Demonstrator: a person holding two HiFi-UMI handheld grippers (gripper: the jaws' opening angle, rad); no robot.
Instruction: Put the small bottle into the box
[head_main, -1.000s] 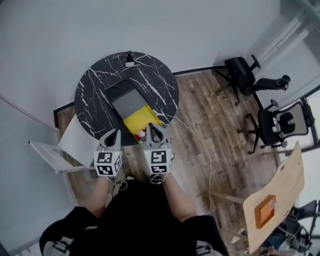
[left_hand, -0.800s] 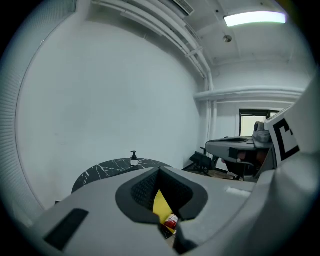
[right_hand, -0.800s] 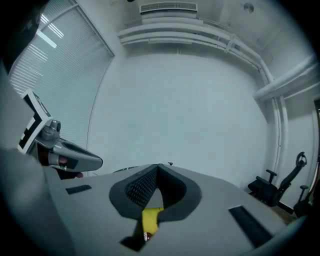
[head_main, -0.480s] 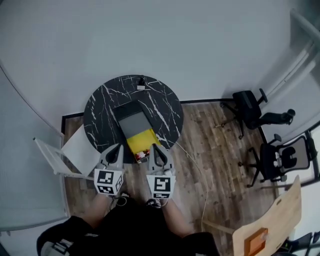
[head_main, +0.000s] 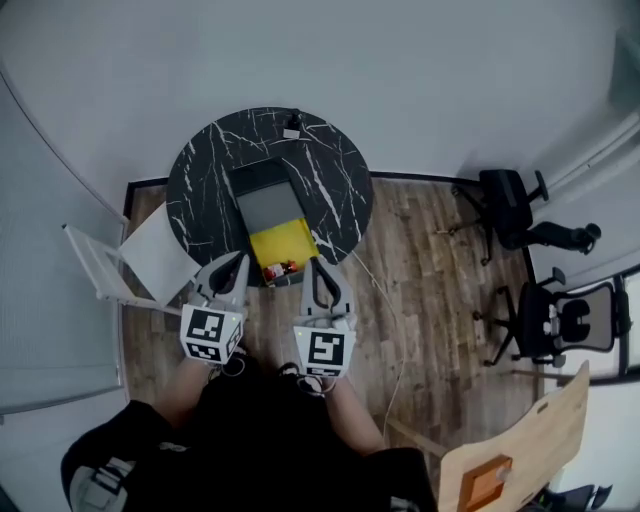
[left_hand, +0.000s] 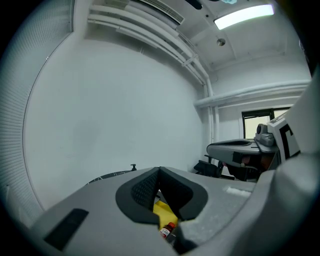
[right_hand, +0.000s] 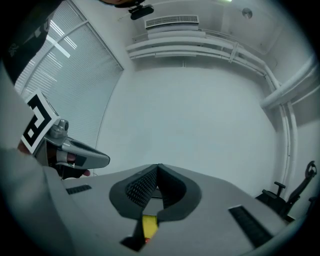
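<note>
- The left gripper is closed tight, holding nothing.
- The right gripper is closed and empty too.
- The small bottle lies at the yellow box's near end.

Round black marbled surface at upper centre, wood-plank floor, black office chair at right, second office chair below it, white chair at left, pale wooden board lower right.

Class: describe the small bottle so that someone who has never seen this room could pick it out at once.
Find the round black marble table by the wall. On it lies a grey box with a yellow panel at the near end. The small bottle lies at that panel's near edge, the only red-and-white thing there.
</note>
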